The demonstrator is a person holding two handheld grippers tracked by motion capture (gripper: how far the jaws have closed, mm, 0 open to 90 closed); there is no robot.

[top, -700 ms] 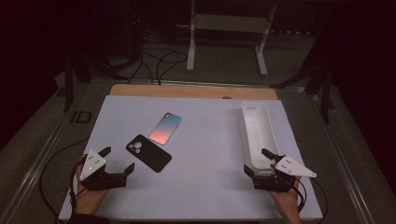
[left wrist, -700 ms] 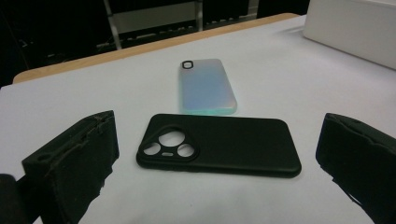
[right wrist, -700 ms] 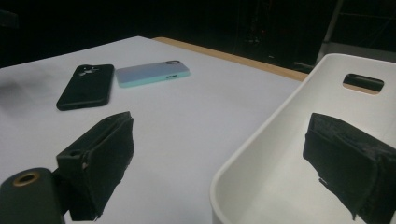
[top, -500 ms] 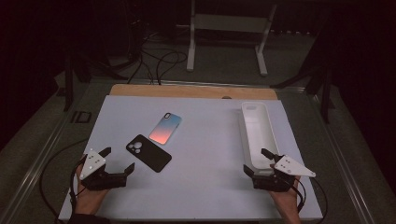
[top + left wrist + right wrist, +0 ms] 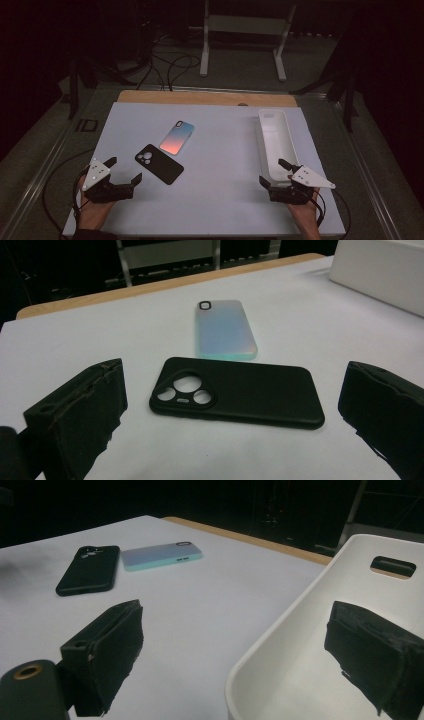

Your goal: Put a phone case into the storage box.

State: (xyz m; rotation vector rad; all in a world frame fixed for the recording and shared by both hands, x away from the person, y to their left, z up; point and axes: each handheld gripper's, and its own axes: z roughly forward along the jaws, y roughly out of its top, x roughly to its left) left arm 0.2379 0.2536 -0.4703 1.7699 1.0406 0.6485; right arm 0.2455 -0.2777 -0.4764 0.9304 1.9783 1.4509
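Sitting pretty much unchanged from a moment ago: left gripper (image 5: 123, 170) and right gripper (image 5: 274, 172) both hanging wide open, grasping nothing. Lying flat just ahead of the left one, black phone case (image 5: 237, 392), untouched beside the gradient phone case (image 5: 223, 328); white tray (image 5: 277, 142) waiting.

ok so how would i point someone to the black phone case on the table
Start from the white table top and go to its left half, just ahead of the left gripper. Two phone cases lie there nearly corner to corner; the black phone case is the nearer one. It is matte black with round camera cutouts, unlike the blue-to-pink phone case behind it.
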